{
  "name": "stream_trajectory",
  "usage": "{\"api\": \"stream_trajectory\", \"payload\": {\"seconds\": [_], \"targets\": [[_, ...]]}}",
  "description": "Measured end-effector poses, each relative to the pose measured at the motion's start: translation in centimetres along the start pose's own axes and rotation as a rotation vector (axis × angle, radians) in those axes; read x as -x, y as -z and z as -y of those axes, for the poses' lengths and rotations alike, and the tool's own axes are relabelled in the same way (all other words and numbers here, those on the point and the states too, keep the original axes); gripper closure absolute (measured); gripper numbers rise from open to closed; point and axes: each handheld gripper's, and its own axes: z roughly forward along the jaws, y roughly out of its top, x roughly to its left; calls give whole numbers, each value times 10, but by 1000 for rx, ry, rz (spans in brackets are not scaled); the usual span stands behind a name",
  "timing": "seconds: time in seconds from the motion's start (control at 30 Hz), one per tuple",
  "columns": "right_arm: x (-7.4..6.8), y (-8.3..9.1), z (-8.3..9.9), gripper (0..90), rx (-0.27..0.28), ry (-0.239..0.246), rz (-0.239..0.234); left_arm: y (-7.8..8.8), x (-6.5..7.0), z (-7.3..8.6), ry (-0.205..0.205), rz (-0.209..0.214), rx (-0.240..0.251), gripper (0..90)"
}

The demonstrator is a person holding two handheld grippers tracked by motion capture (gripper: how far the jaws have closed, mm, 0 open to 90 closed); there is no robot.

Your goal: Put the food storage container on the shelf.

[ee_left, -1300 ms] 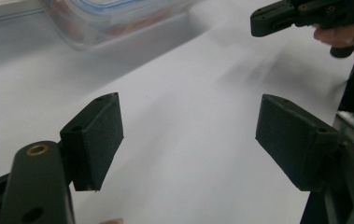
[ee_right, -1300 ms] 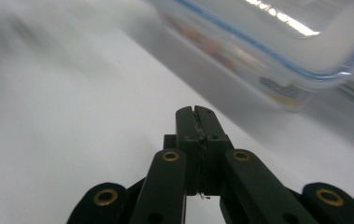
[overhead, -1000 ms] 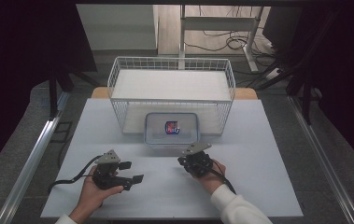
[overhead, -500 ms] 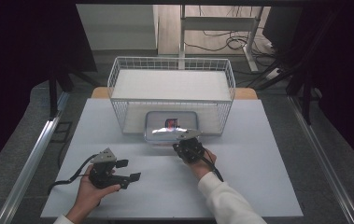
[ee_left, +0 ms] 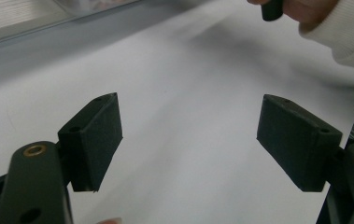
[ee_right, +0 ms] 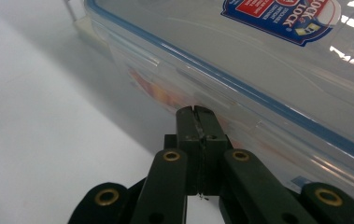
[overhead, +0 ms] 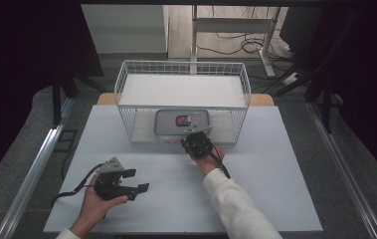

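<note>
your right gripper (ee_right: 197, 110) noses its jaws, pressed together, at the clear container's (ee_right: 258, 56) latch; your left gripper's (ee_left: 188, 140) jaws gape wide over bare counter (ee_left: 188, 84).

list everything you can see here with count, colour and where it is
food box: 1, clear with a blue seal and a red and blue label, at the near wall of the basket, right in front of the right gripper
wire basket: 1, white, far middle of the table
table: 1, pale grey top
desk frame: 1, white, on the floor beyond the table, cables under it
left gripper: 1, black, near left of the table, jaws open with nothing between them
right gripper: 1, black, jaws shut, tips at the food box's side latch
hands: 2, one on each gripper; the right arm wears a white sleeve
</note>
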Motion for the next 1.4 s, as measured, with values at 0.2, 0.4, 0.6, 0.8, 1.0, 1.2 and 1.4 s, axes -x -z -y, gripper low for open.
{"api": "stream_trajectory", "payload": {"seconds": [0.2, 0.4, 0.6, 0.8, 1.0, 1.2, 1.4], "targets": [[7, -8, -6, 891, 8, -12, 15, 4, 1, 2, -20, -19, -5, 220], [9, -9, -7, 891, 16, -36, 23, 3, 4, 4, -12, -15, -4, 219], [6, 32, 2, 891, 24, 29, 5, 2, 4, 4, -18, -17, -10, 218], [11, 85, 28, 891, 27, 11, -75, 2, 4, 4, -11, -18, -9, 218], [12, 133, 66, 891, 9, 43, -129, 0, 4, 5, -12, -32, -15, 218], [24, 164, 95, 886, 22, 1, -139, 0, 3, 3, -11, -36, -15, 216], [23, 178, 107, 591, 42, -12, -134, 2, 2, 4, -24, -46, -13, 211]]}}
